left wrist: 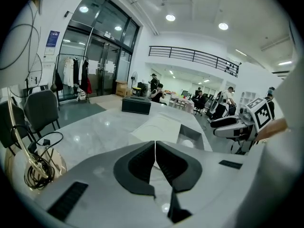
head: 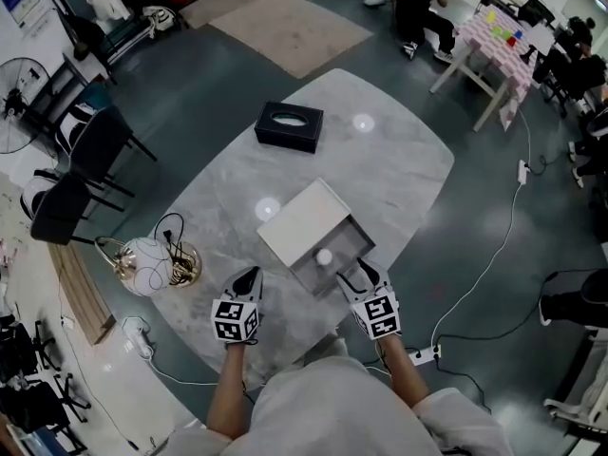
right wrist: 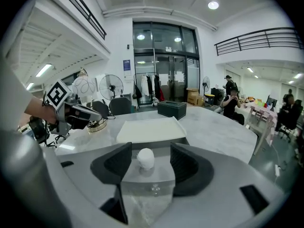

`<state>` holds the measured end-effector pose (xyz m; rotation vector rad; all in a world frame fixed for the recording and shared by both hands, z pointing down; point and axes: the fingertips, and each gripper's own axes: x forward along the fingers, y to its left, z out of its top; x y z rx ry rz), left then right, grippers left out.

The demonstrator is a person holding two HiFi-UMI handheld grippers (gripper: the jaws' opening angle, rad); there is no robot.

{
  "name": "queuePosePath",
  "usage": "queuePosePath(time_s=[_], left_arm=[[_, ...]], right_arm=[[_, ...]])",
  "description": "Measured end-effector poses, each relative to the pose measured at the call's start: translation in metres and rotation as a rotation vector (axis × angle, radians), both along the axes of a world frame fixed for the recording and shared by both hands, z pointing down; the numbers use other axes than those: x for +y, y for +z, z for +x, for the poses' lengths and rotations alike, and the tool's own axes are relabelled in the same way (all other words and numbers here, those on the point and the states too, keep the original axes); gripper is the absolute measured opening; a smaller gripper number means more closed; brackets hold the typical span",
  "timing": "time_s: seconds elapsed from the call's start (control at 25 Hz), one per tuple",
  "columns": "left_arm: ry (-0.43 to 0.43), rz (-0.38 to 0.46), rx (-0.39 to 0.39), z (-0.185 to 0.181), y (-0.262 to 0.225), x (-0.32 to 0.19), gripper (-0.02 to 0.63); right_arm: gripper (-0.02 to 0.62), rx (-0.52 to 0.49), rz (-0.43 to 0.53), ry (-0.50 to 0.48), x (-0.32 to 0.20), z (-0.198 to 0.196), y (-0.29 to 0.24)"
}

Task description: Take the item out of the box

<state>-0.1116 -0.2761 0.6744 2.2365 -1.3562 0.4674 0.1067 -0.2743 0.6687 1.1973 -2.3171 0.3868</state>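
A flat box with a white lid lies on the marble table, and its grey drawer is slid out toward me. A small white round item sits in the drawer. My right gripper is at the drawer's near right corner. In the right gripper view its jaws stand open on either side of the white item, not touching it. My left gripper hovers left of the drawer, and its jaws are shut with nothing between them. The left gripper view shows the box ahead.
A black tissue box stands at the far side of the table. A round glass bowl with cables sits at the table's left edge. Black chairs stand to the left. A power strip lies on the floor. A seated person is far off.
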Motion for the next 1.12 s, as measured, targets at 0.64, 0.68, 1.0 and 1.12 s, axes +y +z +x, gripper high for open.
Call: queuePosePath(time_s=[0.64,0.68,1.0,1.12], left_arm=[[-0.003,-0.021,0.038,0.0,0.009,-0.003,0.018],[-0.004,-0.021,0.039,-0.001,0.01,-0.003,0.018],[-0.022,-0.025,0.036,-0.006,0.012,0.003,0.018],[-0.026,-0.026,0.037,-0.006,0.013,0.006,0.018]], right_arm=[[0.327,0.525,0.059,-0.491,0.006,-0.03,0.039],[0.327,0.553,0.068,-0.523,0.006,-0.032,0.041],[0.327,0.742,0.14,-0.748,0.006,-0.038,0.05],[0.327,0.778,0.152,-0.803,0.004,-0.04,0.055]])
